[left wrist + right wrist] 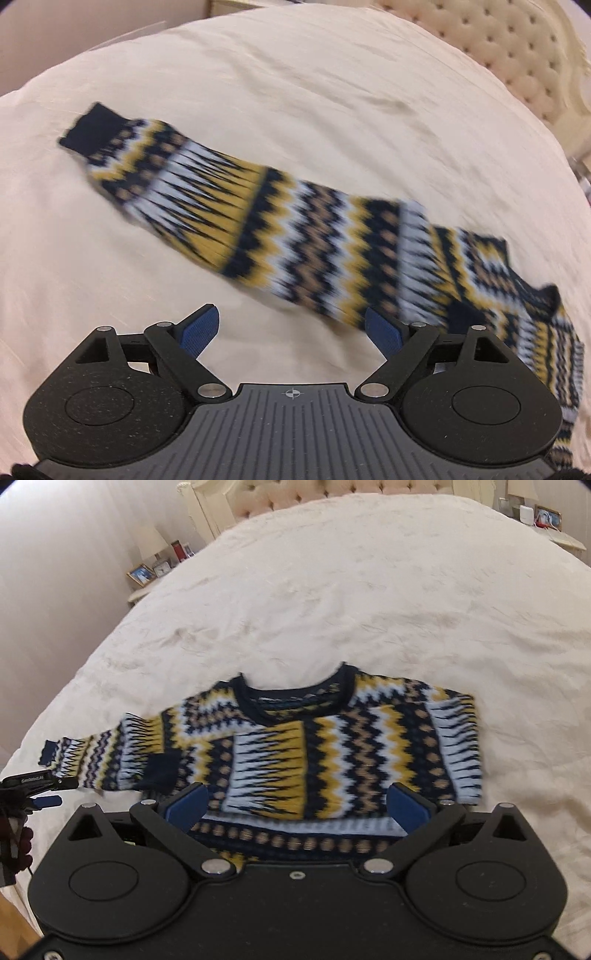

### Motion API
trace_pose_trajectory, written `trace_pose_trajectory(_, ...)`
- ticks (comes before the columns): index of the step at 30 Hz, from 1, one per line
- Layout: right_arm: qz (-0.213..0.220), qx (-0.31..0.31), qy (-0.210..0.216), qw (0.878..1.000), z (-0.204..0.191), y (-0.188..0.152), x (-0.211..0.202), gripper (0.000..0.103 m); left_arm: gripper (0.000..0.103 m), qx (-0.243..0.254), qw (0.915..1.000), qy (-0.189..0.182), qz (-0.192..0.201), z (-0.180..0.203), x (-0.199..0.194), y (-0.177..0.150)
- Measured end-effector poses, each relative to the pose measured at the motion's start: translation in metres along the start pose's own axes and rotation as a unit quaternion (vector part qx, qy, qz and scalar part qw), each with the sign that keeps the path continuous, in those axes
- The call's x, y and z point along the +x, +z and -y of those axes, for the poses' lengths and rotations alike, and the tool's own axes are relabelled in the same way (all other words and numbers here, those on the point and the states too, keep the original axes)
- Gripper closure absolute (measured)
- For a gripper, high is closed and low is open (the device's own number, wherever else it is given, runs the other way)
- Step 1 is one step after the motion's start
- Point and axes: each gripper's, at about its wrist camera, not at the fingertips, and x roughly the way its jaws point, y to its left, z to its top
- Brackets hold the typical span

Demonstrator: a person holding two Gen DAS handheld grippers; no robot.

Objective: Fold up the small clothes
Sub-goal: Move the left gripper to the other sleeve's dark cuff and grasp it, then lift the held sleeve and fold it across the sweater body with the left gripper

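Sweater point(295, 746) lies flat on the bed point(369, 590), neck away from me. One sleeve is already folded across the chest, its dark cuff point(162, 771) on the body; the other sleeve point(229, 206) lies stretched out to the side, cuff point(96, 127) at the far end.

Both tools empty. My left gripper point(291, 328) is spread wide, nothing between the blue pads, hovering above the bedcover just beside that outstretched sleeve. My right gripper point(295, 805) is spread wide too, above the lower body of the sweater, not touching as far as I can tell.

Step in hand, my guess: fold the outstretched sleeve in. To do it well I'd pinch near the cuff, lift only slightly, carry it across so it lies level over the first sleeve, and hold the shoulder flat with the right.

Room: plenty of open bedcover beyond the neck and on both sides. Bed edge is near the cuff side; nightstand with frames point(147, 572) well apart.
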Motion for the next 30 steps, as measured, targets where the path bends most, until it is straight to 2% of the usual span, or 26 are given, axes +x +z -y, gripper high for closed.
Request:
trace_pose_trajectory(8,-0.009,0.003,0.006,1.0,-0.044,-0.011,0.014,0.001,0.017,-0.025,0.9992,0.023,0.019,-0.064,0.009,0.046)
trace_pose_trajectory(16,-0.026,-0.001,0.01,1.0,-0.078,-0.008,0.03,0.001,0.017,-0.08,0.9958,0.037,0.027,-0.116,0.035,0.081)
trace_pose_trajectory(24,-0.047,-0.01,0.01,0.999,-0.101,0.002,0.05,0.001,0.017,-0.132,0.9909,0.018,0.018,-0.148,0.069,0.097)
trace_pose_trajectory(30,-0.065,-0.022,0.016,0.998,-0.113,0.01,0.067,0.001,0.017,-0.142,0.9896,-0.004,0.018,-0.153,0.083,0.105)
